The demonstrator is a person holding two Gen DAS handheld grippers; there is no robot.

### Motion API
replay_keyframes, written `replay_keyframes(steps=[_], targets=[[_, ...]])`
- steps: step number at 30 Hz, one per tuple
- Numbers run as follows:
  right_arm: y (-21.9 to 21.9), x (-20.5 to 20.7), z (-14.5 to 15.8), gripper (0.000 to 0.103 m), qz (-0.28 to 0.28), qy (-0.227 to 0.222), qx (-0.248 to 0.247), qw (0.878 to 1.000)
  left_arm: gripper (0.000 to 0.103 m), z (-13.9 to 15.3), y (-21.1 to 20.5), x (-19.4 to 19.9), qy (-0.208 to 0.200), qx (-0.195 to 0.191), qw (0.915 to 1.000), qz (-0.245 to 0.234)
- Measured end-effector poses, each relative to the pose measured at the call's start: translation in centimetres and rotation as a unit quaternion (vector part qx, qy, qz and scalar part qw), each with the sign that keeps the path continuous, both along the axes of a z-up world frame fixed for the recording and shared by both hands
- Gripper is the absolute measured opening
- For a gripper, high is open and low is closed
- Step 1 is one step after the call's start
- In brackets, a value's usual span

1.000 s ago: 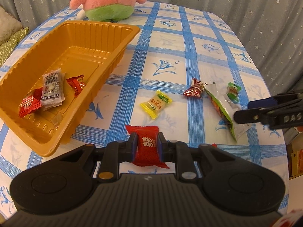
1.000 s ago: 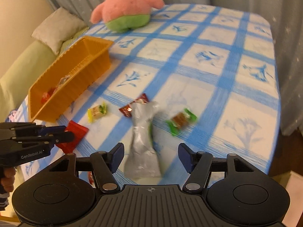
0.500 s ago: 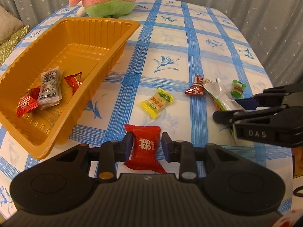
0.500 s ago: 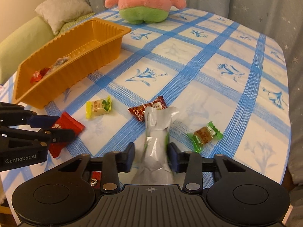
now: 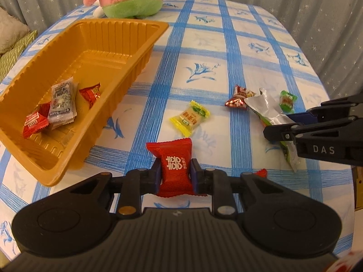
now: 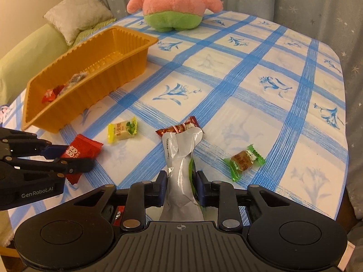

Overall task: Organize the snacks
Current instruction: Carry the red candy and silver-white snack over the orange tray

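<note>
My left gripper (image 5: 175, 173) is closing its jaws on a red snack packet (image 5: 170, 151) near the table's front edge, and the pads press its sides. In the right wrist view the same packet (image 6: 81, 149) shows between the left gripper's (image 6: 74, 157) fingers. My right gripper (image 6: 180, 181) is closing on a crumpled silver pouch (image 6: 181, 145) with a green lining, and its pads squeeze the lower part. An orange tray (image 5: 127, 22) at the left holds two red packets and a grey one. A yellow candy (image 5: 190, 117), a red-brown candy (image 5: 238, 97) and a green candy (image 5: 287, 99) lie loose on the cloth.
A pink and green plush toy (image 6: 173, 2) sits at the far end of the blue-checked table. A cushion (image 6: 77, 11) and a green sofa lie beyond the left edge. A small red wrapper (image 5: 261, 172) lies near the front edge. Curtains hang behind.
My right gripper came in over the silver pouch and its wide jaws closed onto it. The left gripper stayed put, loosened briefly on the red packet, then pressed it again.
</note>
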State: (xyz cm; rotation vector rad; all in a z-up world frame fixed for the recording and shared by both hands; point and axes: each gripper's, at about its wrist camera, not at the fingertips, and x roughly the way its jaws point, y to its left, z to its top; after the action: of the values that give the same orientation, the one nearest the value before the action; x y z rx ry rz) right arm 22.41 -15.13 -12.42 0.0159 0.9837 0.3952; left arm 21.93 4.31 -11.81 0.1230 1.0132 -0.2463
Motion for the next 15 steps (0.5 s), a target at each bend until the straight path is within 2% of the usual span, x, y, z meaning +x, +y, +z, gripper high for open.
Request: replay_keyframes(steps=[6, 15], targets=[[-0.1, -0.2, 1.8, 0.027, 0.002, -0.002, 0.021, 1.0, 0.023, 2.1, 0.5, -0.6, -0.023, -0.015, 0.9996, 0.006], [1.9, 0.6, 5.7, 0.027, 0.038, -0.026, 0.058, 0.997, 0.023, 6.8, 2.1, -0.7, -0.077, -0.031, 0.9961, 0.031]])
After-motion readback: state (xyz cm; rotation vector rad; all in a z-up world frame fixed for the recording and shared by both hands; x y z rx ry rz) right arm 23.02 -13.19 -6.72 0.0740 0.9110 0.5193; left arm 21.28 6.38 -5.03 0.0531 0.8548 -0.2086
